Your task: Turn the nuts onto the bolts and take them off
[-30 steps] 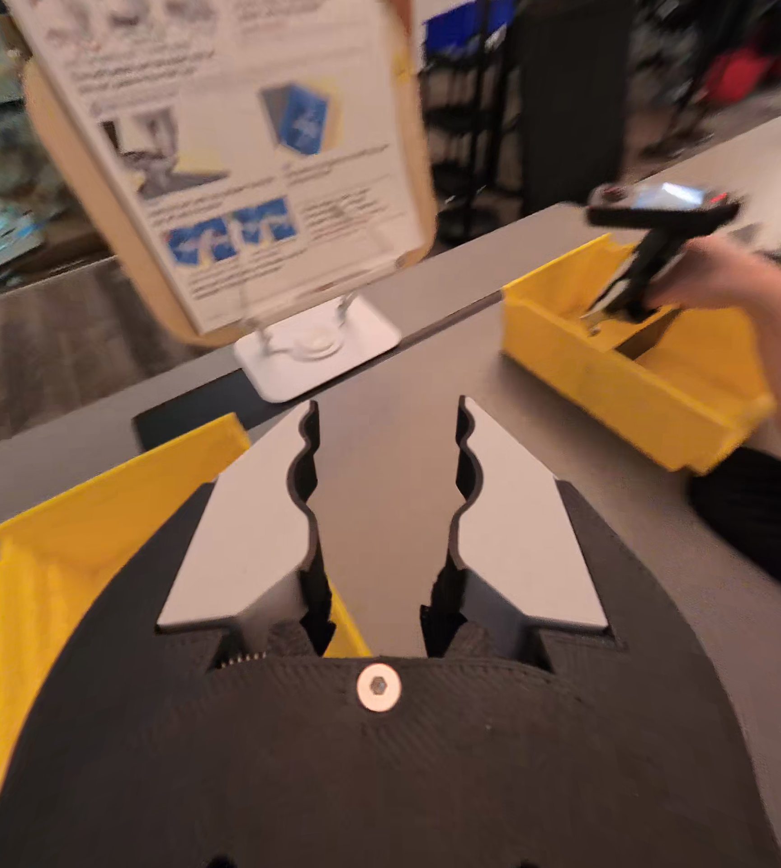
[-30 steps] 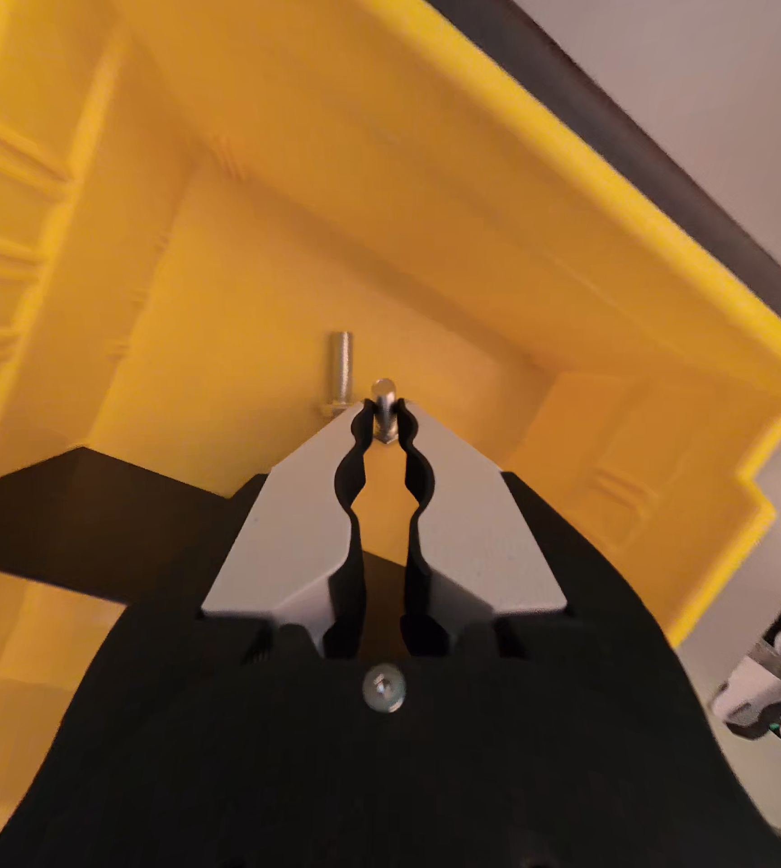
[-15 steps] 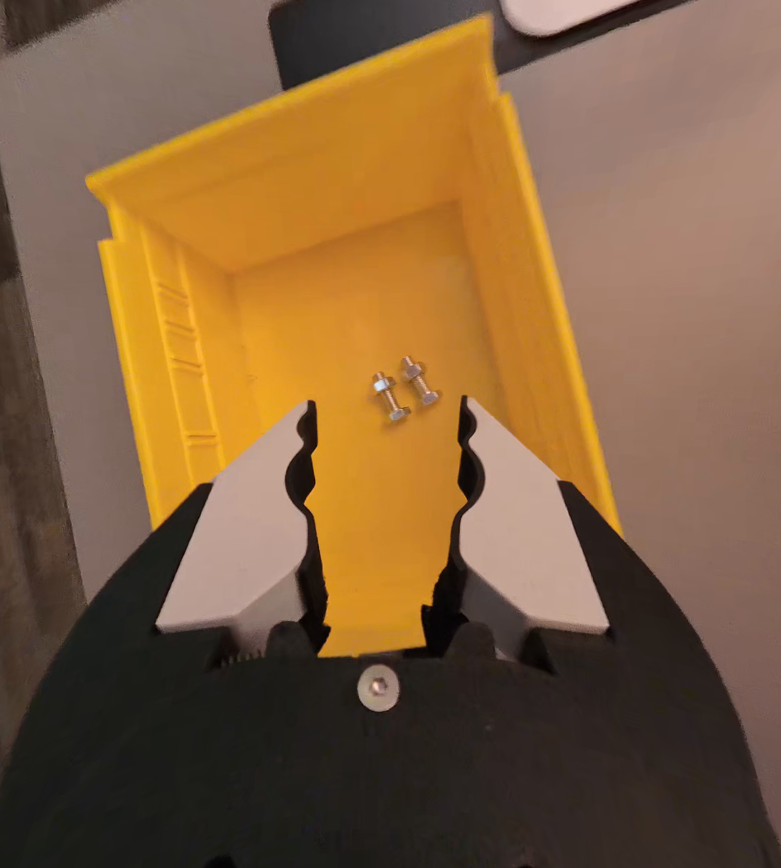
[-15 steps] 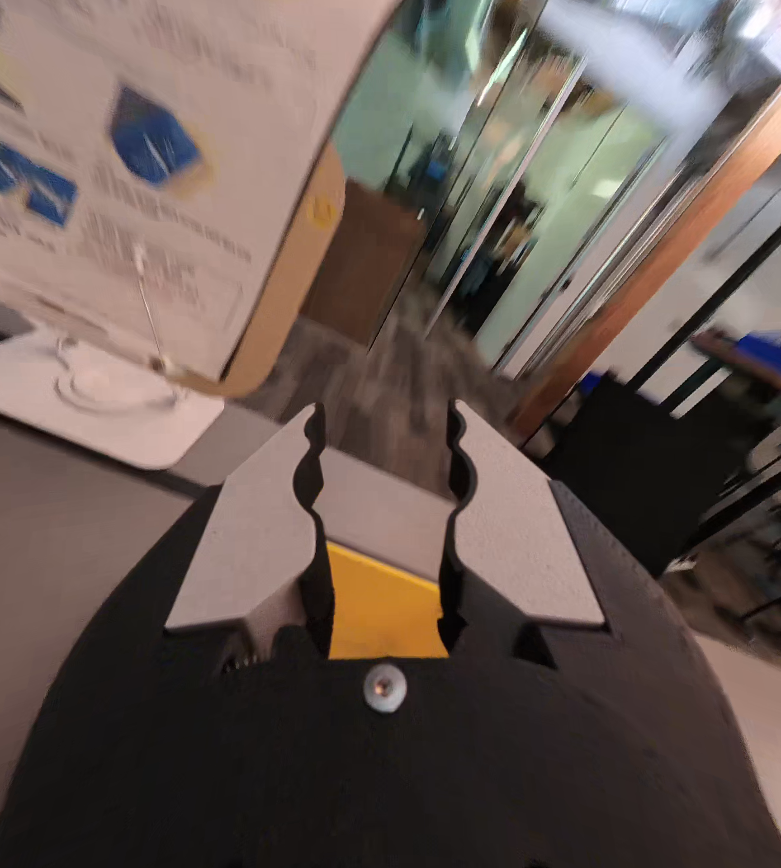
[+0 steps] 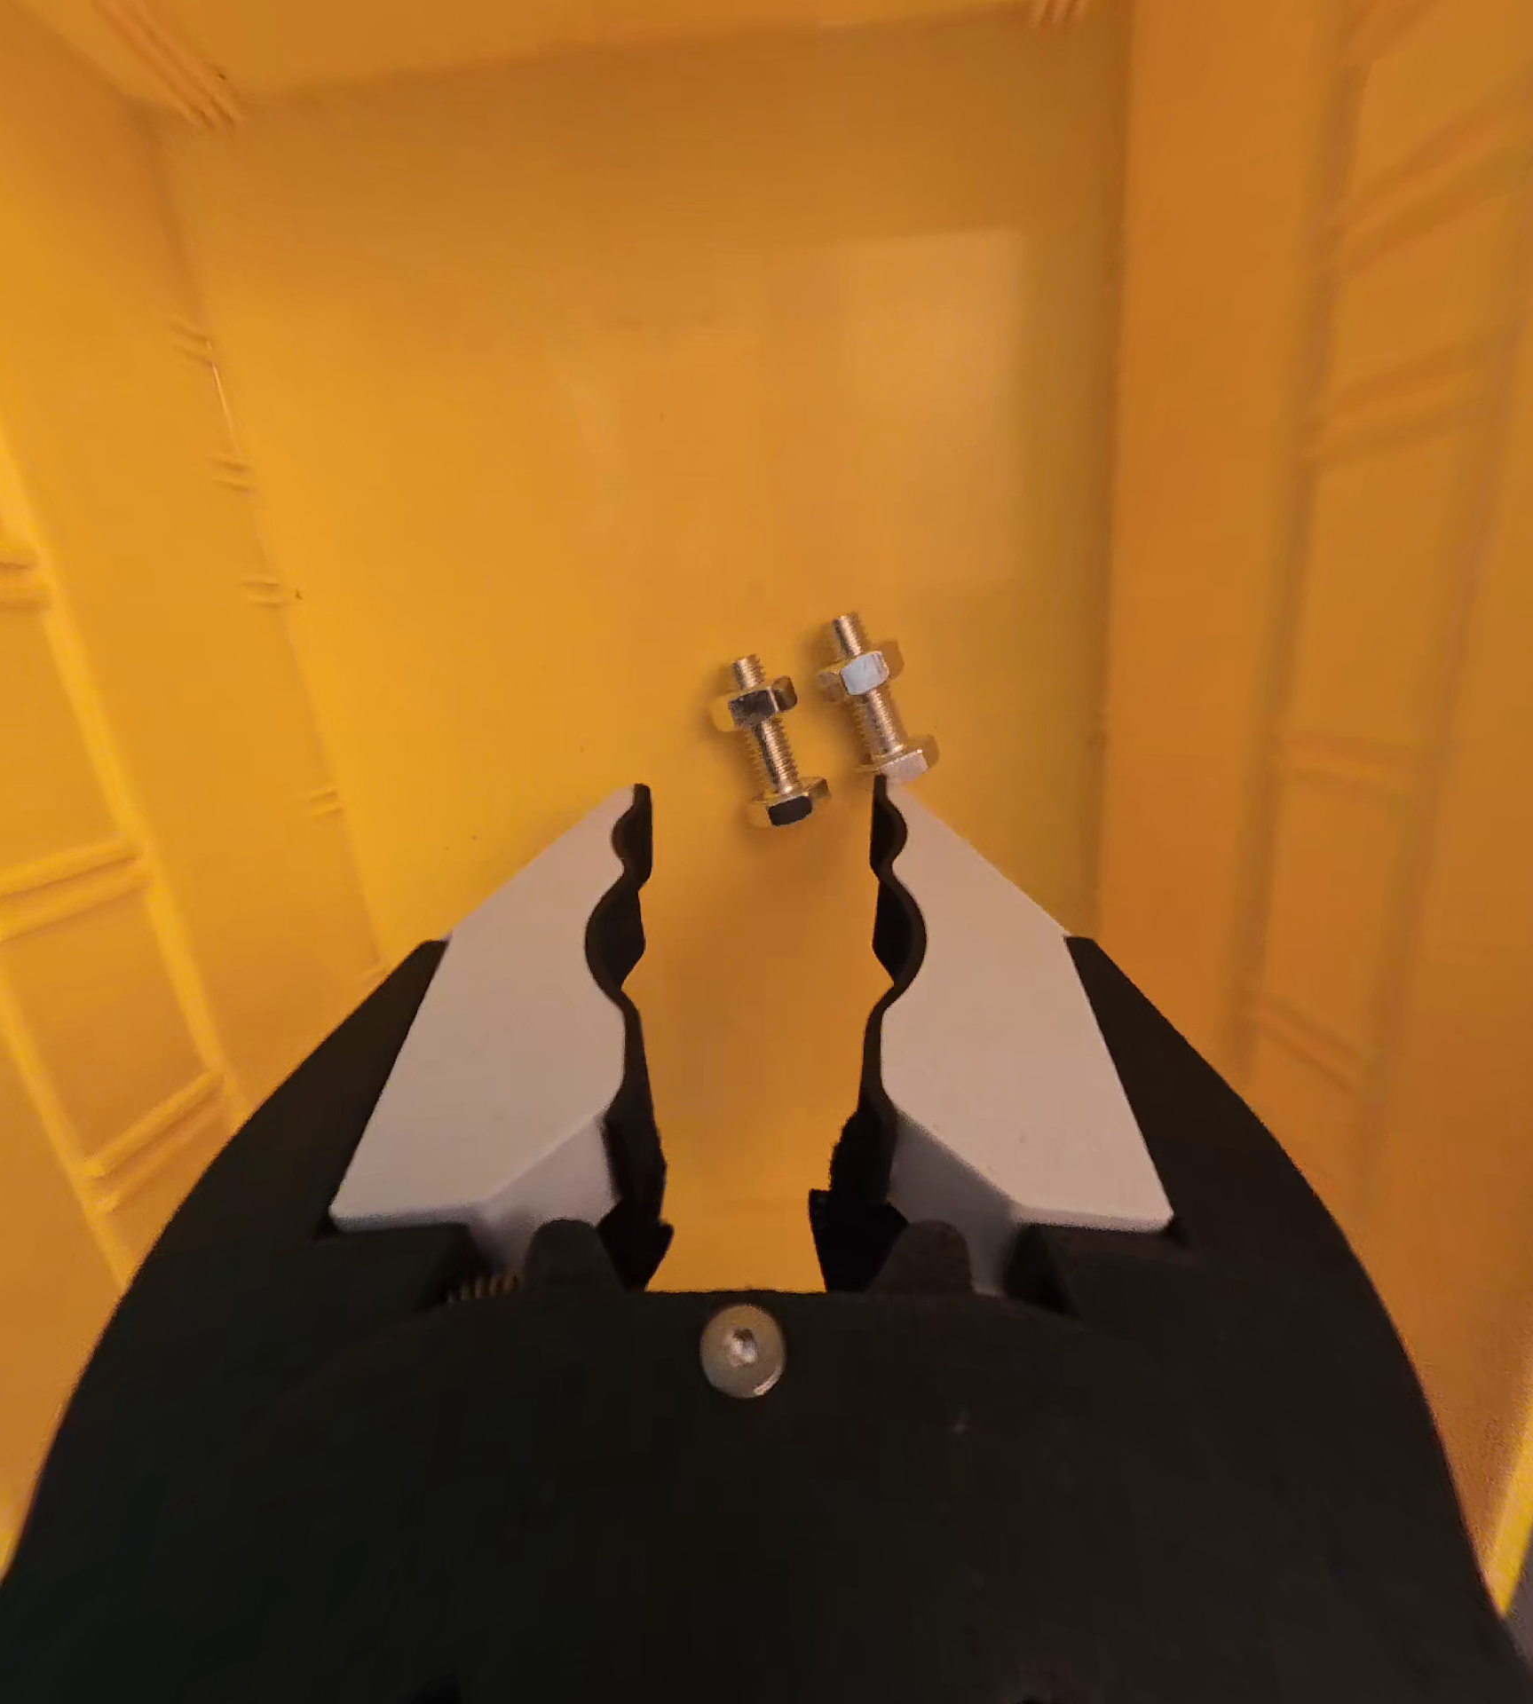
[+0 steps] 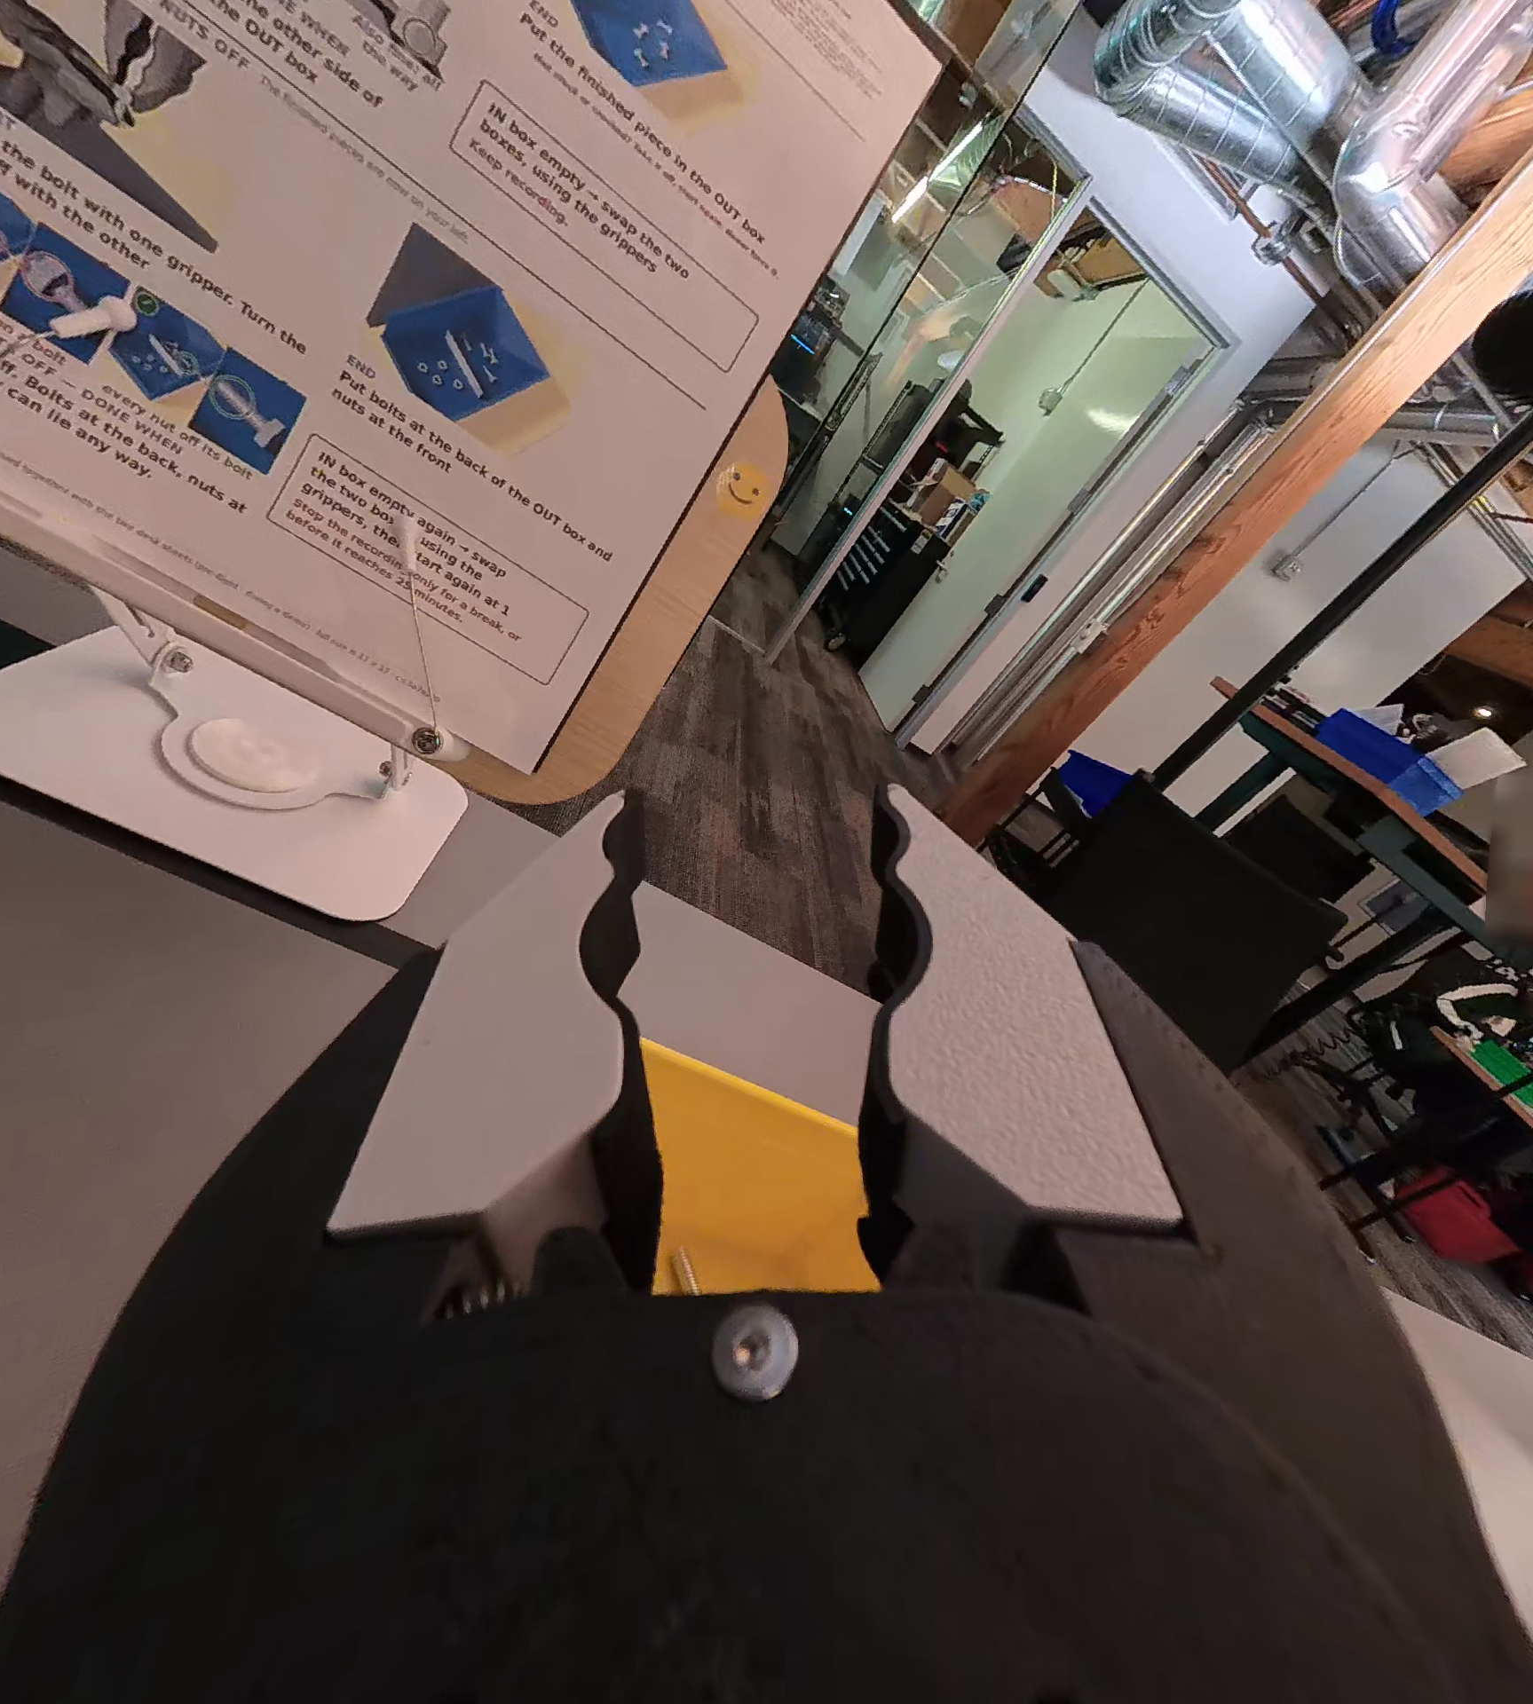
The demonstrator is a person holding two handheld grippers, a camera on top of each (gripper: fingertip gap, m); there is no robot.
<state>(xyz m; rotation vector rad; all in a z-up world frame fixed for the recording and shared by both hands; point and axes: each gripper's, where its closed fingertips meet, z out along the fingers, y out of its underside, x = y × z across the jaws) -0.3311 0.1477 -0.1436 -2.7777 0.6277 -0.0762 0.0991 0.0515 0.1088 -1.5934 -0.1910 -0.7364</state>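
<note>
While your left gripper (image 5: pixel 758 800) hangs wide open and empty over the yellow bin (image 5: pixel 1205 553), two nutted bolts (image 5: pixel 770 745) remain; right gripper (image 6: pixel 748 821) open, empty.

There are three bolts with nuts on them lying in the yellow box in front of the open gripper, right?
Not three: the left wrist view shows two bolts with nuts on them, lying in the yellow box before the open left hand-held gripper.
</note>
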